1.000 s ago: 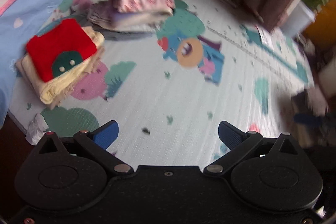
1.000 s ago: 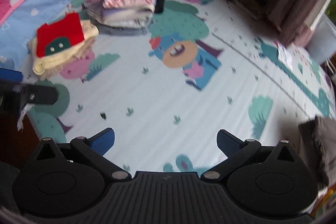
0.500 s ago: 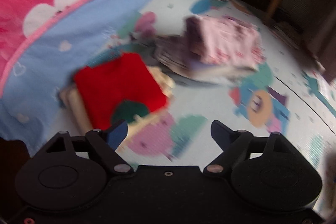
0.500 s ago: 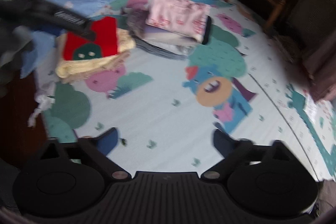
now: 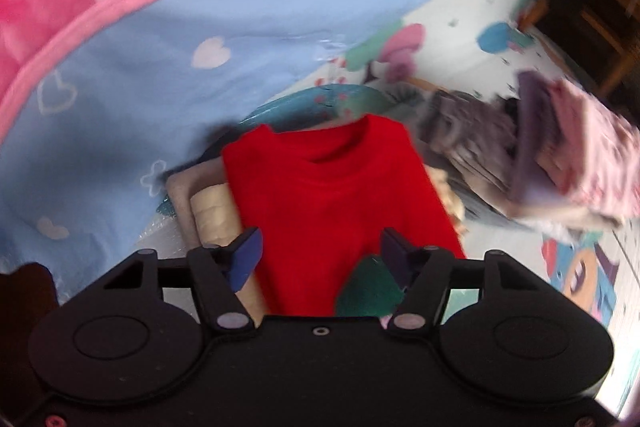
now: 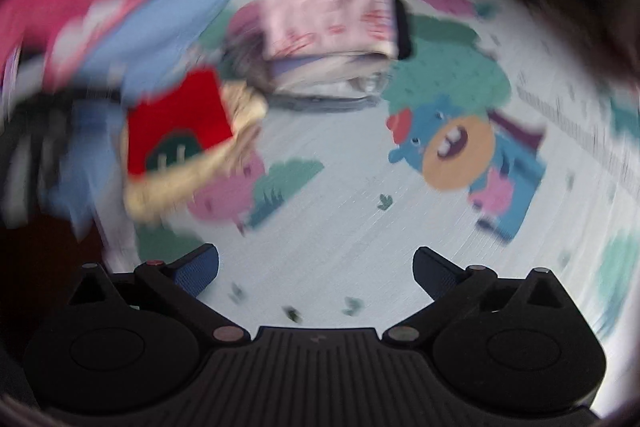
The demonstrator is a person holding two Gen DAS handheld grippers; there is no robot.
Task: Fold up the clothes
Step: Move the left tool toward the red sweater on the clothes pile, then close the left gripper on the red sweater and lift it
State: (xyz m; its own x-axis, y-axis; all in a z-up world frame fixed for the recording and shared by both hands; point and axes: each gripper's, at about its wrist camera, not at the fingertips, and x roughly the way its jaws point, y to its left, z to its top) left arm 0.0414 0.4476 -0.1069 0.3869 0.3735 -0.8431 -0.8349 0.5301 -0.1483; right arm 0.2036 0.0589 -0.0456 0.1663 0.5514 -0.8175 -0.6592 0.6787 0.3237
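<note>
A folded red top (image 5: 336, 195) with a green patch lies on a folded cream garment (image 5: 212, 211) on the play mat. My left gripper (image 5: 320, 255) is open and empty, hovering right over the red top's near edge. To the right sits a second pile topped by a folded pink patterned garment (image 5: 580, 155). In the blurred right wrist view the red top (image 6: 180, 119) is at the left and the pink pile (image 6: 328, 19) behind it. My right gripper (image 6: 316, 267) is open and empty over bare mat (image 6: 340, 195).
A pink and blue blanket (image 5: 160, 27) hangs along the left and back, also in the right wrist view (image 6: 120, 7). Dark wooden furniture (image 5: 592, 7) stands at the far right. The cartoon-printed mat (image 5: 580, 275) stretches to the right.
My left gripper has swung left and closer, from open mat to right over the red top. My right gripper has also turned left, and its view is now motion-blurred.
</note>
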